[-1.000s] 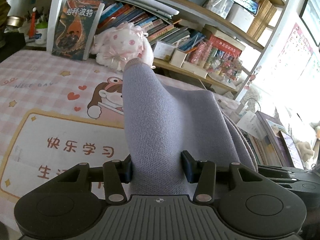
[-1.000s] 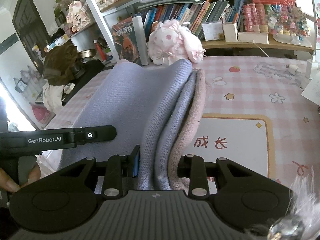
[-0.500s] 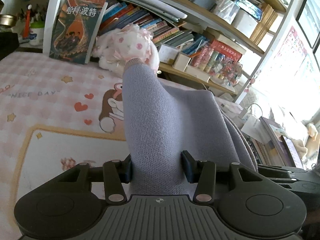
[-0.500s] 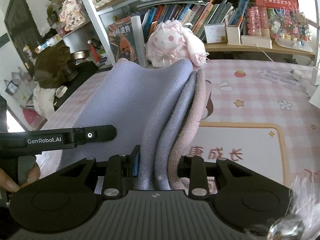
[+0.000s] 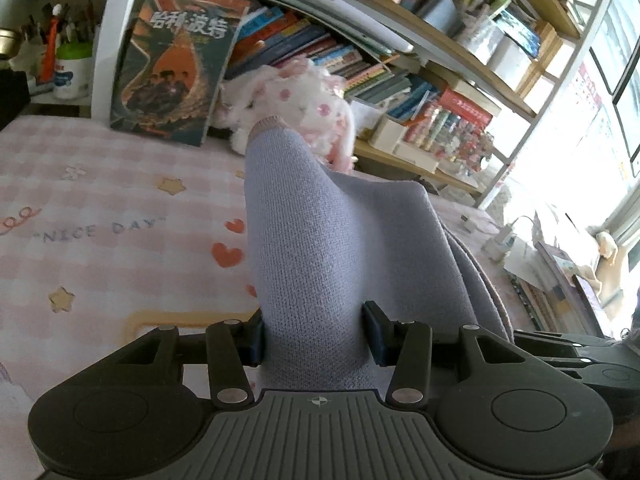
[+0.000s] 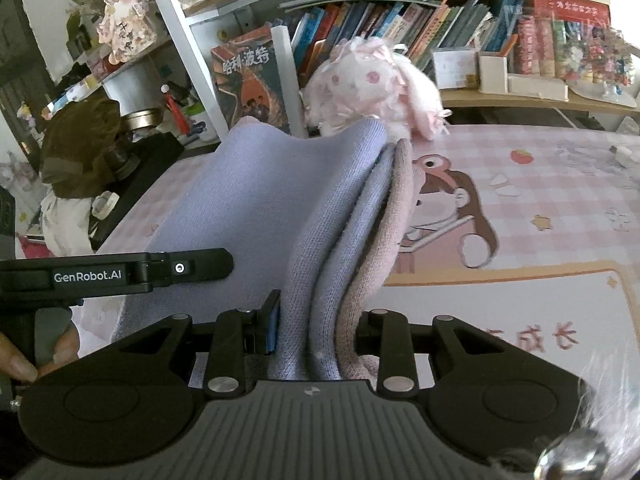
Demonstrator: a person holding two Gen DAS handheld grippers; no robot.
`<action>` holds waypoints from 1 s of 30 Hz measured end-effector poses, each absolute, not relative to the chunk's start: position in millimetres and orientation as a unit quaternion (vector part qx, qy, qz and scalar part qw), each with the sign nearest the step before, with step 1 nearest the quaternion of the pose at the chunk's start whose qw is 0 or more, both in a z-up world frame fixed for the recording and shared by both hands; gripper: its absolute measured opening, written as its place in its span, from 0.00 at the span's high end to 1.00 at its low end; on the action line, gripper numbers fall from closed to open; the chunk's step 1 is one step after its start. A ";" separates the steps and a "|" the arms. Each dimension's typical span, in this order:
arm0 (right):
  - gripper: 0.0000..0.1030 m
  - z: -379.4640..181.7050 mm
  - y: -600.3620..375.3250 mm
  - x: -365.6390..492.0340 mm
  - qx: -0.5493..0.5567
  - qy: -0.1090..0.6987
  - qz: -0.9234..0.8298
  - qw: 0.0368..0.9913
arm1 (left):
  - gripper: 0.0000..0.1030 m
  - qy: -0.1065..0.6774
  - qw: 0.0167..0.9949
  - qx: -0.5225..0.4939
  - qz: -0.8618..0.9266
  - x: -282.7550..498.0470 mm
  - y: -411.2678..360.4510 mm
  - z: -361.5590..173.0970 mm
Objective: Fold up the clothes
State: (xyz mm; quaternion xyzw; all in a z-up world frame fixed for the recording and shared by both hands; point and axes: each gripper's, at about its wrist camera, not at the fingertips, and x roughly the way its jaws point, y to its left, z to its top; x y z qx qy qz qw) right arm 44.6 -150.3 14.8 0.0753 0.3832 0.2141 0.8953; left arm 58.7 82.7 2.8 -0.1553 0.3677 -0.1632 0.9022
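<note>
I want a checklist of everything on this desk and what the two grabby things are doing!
Surface: pink checked desk mat with cartoon girl, hearts and stars.
Job's things: lilac knitted sweater with pink trim, bunched and held between both tools.
Clutter: fluffy white-and-pink plush toy at the desk's back; dark illustrated book leaning upright; white pen cup.
Grippers: left hand-held gripper shut on the sweater; right hand-held gripper shut on its layered edge.
Cables: white cord and plug near the window side.
Surroundings: wooden bookshelves packed with books; bright window; brown plush on a dark side stand.
</note>
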 end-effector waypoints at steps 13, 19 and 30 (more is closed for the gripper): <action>0.72 -8.6 -77.2 154.3 0.057 0.388 0.231 0.890 | 0.56 0.370 0.898 -0.190 -0.145 167.3 155.7 -29.5; 0.72 -29.8 -57.4 209.0 0.052 0.393 0.235 0.887 | 0.56 0.375 0.896 -0.196 -0.135 211.4 170.7 -47.7; 0.63 -65.6 -73.0 253.9 0.123 0.402 0.223 0.879 | 0.47 0.381 0.883 -0.236 -0.137 237.9 188.6 -78.0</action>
